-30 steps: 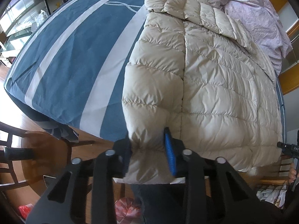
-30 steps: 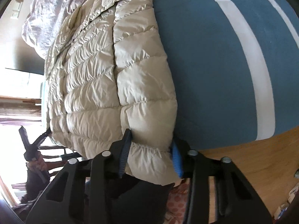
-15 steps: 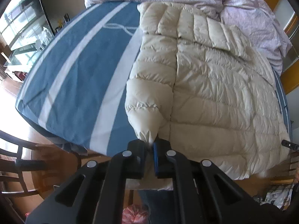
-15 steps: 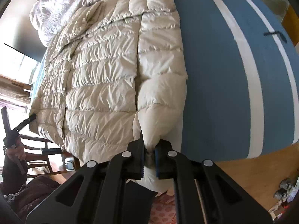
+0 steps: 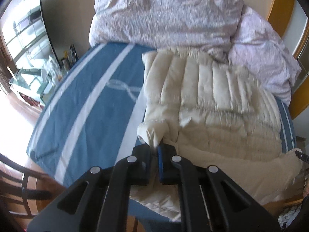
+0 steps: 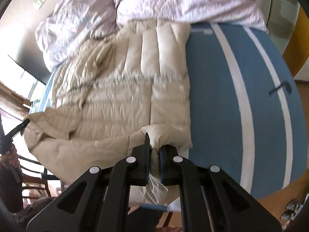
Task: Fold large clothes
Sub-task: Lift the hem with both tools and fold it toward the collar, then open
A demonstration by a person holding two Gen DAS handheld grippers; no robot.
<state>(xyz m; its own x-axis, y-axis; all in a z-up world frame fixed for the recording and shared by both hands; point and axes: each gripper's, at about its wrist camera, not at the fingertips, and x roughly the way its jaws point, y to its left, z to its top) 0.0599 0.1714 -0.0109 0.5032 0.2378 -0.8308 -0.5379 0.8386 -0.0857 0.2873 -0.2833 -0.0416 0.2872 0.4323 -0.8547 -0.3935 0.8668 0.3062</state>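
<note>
A cream quilted down jacket [image 5: 212,106] lies spread on a bed with a blue, white-striped sheet [image 5: 87,106]. My left gripper [image 5: 155,147] is shut on one bottom corner of the jacket, pinched up into a bunch above the sheet. In the right wrist view my right gripper [image 6: 154,147] is shut on the other bottom corner of the jacket [image 6: 115,96], also lifted. The near hem hangs raised between them. Each gripper shows in the other's view: the right gripper [image 5: 300,154] at the far right edge, the left gripper [image 6: 21,127] at the far left.
A crumpled lilac duvet [image 5: 164,15] fills the head of the bed beyond the jacket. A small dark object [image 6: 280,88] lies on the sheet [image 6: 222,96] at the right. A wooden chair [image 5: 19,189] and a glass stand [image 5: 29,77] are at the left. Wood floor [image 6: 280,203] surrounds the bed.
Both grippers closed on the jacket's bottom corners, then rose and tipped toward the head of the bed. The pinched corners and near hem came up off the sheet with them.
</note>
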